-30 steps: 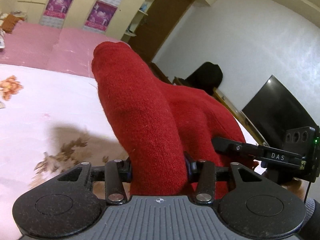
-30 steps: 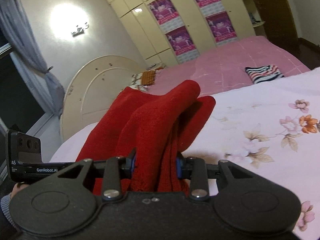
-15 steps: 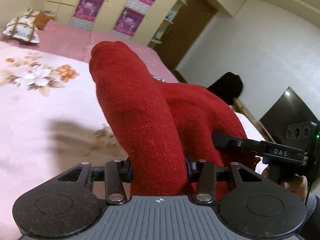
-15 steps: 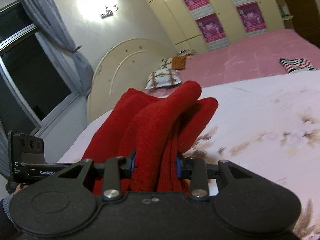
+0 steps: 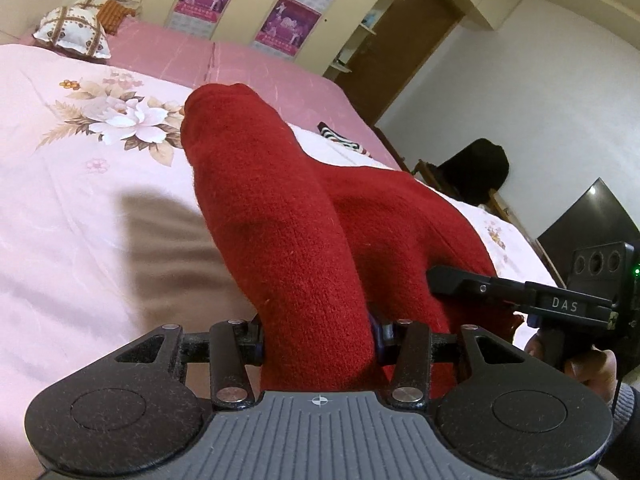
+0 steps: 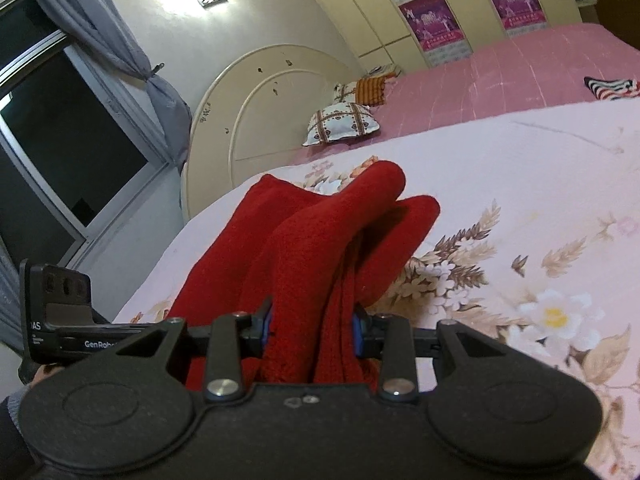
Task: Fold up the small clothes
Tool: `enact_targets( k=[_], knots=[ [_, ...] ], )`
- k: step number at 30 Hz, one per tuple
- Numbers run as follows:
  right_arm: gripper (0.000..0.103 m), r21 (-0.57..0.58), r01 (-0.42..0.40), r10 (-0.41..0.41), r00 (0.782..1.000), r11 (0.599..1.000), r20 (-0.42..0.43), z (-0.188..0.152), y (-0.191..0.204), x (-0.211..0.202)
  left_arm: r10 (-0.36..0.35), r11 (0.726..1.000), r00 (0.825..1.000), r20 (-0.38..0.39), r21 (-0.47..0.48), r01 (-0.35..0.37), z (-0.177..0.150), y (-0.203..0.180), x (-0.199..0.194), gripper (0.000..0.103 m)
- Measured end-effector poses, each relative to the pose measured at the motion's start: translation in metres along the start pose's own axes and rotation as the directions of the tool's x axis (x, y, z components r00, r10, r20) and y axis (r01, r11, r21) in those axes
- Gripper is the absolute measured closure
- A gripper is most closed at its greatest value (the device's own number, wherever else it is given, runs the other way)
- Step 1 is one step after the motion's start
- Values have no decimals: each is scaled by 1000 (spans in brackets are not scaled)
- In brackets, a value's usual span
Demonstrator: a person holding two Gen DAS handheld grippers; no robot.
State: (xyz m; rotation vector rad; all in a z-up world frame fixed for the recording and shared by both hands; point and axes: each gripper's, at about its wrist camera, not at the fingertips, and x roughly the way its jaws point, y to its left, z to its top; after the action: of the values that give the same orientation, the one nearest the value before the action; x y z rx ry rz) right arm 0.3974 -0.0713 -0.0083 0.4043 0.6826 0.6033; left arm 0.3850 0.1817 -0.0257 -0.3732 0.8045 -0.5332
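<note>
floral bedspread (image 5: 60, 184) | left gripper (image 5: 318, 344) clamped on red knit garment (image 5: 280, 216); right gripper (image 6: 312, 328) clamped on it too

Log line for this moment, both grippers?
left gripper: shut on red knit garment | right gripper: shut on same garment | garment: bunched, above floral bedspread
</note>
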Motion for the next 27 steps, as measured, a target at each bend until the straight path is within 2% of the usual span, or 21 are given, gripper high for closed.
enact_targets(
  k=[7, 11, 13, 15, 16, 21, 23, 25, 27],
  knots=[
    [69, 54, 0, 1, 1000, 999, -24, -7, -10, 23, 6, 1000, 999, -36, -7, -7, 8, 26, 22, 58],
    [69, 92, 13, -8, 998, 996, -64, -13, -21, 42, 60, 997, 995, -80, -33, -63, 0, 42, 38, 55],
    [66, 107, 57, -48, 995, 993, -86, -17, -31, 53, 91, 994, 994, -57, -49, -93, -4, 50, 42, 34],
    [60, 146, 77, -61, 992, 986, -112, -23, -47, 62, 112, 993, 993, -29, -28, -113, -7, 51, 43, 30],
    [56, 152, 75, -58, 992, 985, -110, -25, -52, 63, 116, 993, 993, -24, -18, -116, -8, 51, 44, 29],
    [53, 137, 74, -59, 992, 988, -109, -23, -48, 54, 173, 985, 985, 8, 28, -173, -8, 41, 36, 25],
    [50, 115, 83, -76, 995, 990, -63, -16, -43, 38, 190, 981, 980, 52, 36, -192, -5, 45, 22, 25],
    [48, 115, 79, -77, 997, 990, -16, -7, -43, 25, 207, 978, 974, 92, -1, -208, 3, 52, 12, 25],
    [49, 137, 70, -70, 998, 988, -7, 5, -48, 26, 205, 979, 972, 117, -41, -202, 13, 59, 12, 25]
  ],
)
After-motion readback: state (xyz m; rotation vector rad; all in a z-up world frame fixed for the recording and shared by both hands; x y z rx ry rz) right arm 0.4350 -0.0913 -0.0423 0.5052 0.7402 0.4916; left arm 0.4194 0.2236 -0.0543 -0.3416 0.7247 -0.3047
